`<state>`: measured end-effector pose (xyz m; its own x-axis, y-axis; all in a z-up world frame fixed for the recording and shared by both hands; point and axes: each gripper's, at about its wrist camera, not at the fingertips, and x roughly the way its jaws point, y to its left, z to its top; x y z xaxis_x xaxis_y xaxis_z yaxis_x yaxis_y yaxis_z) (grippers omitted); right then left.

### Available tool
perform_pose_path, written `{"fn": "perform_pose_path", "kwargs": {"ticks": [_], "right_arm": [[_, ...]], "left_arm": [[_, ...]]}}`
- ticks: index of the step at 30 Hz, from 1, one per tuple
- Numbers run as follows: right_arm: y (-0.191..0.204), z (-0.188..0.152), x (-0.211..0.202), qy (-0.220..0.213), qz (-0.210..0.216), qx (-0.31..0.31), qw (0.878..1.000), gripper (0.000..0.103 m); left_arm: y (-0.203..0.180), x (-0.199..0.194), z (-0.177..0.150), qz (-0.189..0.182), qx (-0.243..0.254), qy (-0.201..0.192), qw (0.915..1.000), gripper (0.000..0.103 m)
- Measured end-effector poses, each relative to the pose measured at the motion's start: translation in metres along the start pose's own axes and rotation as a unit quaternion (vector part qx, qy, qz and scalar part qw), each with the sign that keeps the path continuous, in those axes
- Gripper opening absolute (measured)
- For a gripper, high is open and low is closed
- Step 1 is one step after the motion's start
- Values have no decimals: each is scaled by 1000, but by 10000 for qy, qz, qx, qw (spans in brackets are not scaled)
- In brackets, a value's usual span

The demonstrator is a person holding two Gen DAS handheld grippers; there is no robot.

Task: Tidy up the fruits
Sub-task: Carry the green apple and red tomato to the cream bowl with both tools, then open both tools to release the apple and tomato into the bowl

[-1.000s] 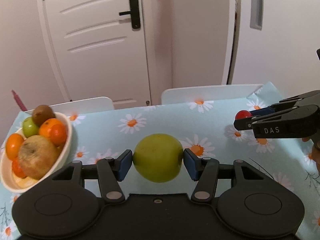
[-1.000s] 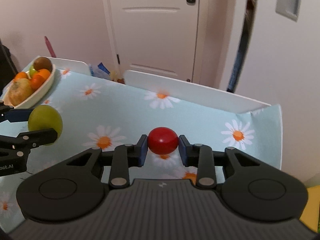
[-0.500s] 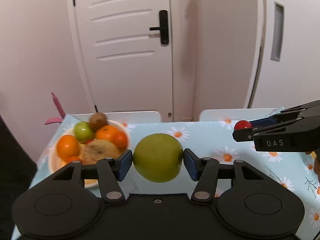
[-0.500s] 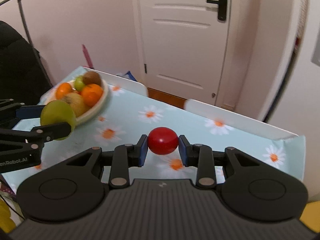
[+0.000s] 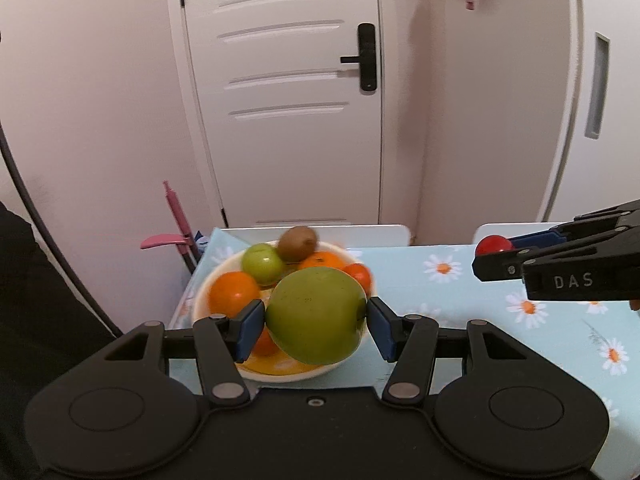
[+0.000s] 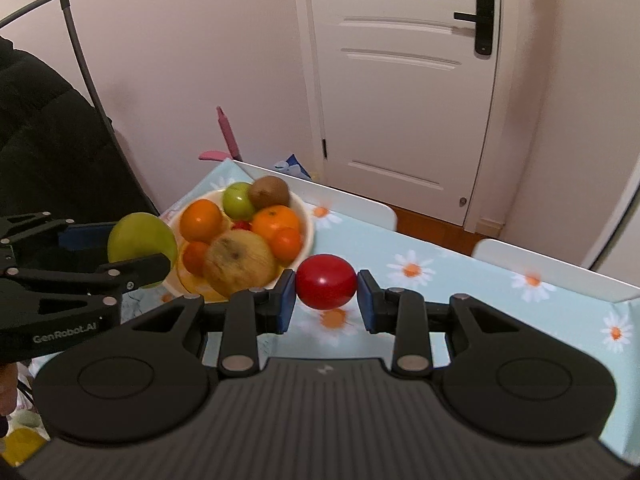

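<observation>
My left gripper (image 5: 316, 320) is shut on a large green apple (image 5: 316, 316) and holds it over the near side of a white fruit bowl (image 5: 204, 292). The bowl holds oranges, a small green apple (image 5: 262, 263), a kiwi (image 5: 298, 243) and a brownish pear (image 6: 238, 260). My right gripper (image 6: 326, 296) is shut on a small red tomato (image 6: 326, 287), in the air just right of the bowl (image 6: 306, 216). The left gripper with its apple (image 6: 140, 242) shows at the left of the right wrist view. The right gripper shows at the right of the left wrist view (image 5: 494, 254).
The table (image 6: 460, 280) has a light blue cloth with daisies and white chair backs (image 6: 360, 204) along its far edge. A white door (image 5: 288, 92) stands behind. A pink-handled tool (image 5: 176, 224) leans by the table's left corner. A dark garment (image 6: 44, 128) hangs at the left.
Both grippers have swung left towards the bowl with their fruit still held. The bowl now sits directly under the left gripper's apple and close to the right gripper's tomato.
</observation>
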<state>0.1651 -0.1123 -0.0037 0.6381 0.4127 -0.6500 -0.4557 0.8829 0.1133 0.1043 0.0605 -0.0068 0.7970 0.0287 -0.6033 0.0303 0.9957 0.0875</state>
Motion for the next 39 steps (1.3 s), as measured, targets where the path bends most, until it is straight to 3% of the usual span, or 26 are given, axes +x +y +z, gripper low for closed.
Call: {"fn": "perform_pose_path", "kwargs": {"ticks": [15, 24, 26, 28, 29, 39], "right_arm": [[55, 18, 54, 126, -242, 233, 9994, 48], [68, 20, 75, 214, -392, 349, 9984, 48], [69, 21, 78, 223, -408, 361, 9983, 48], [70, 21, 80, 225, -431, 369, 9981, 48], [70, 22, 81, 223, -440, 370, 9981, 48], [75, 34, 76, 197, -293, 121, 9993, 48]], "left_arm": [[71, 60, -16, -217, 101, 363, 9991, 60], [85, 89, -23, -460, 332, 494, 9972, 61], [84, 92, -26, -510, 358, 495, 9968, 64], [83, 89, -26, -565, 412, 379, 9968, 84], [83, 87, -26, -569, 431, 313, 9970, 86], [86, 67, -22, -467, 293, 234, 9982, 87]]}}
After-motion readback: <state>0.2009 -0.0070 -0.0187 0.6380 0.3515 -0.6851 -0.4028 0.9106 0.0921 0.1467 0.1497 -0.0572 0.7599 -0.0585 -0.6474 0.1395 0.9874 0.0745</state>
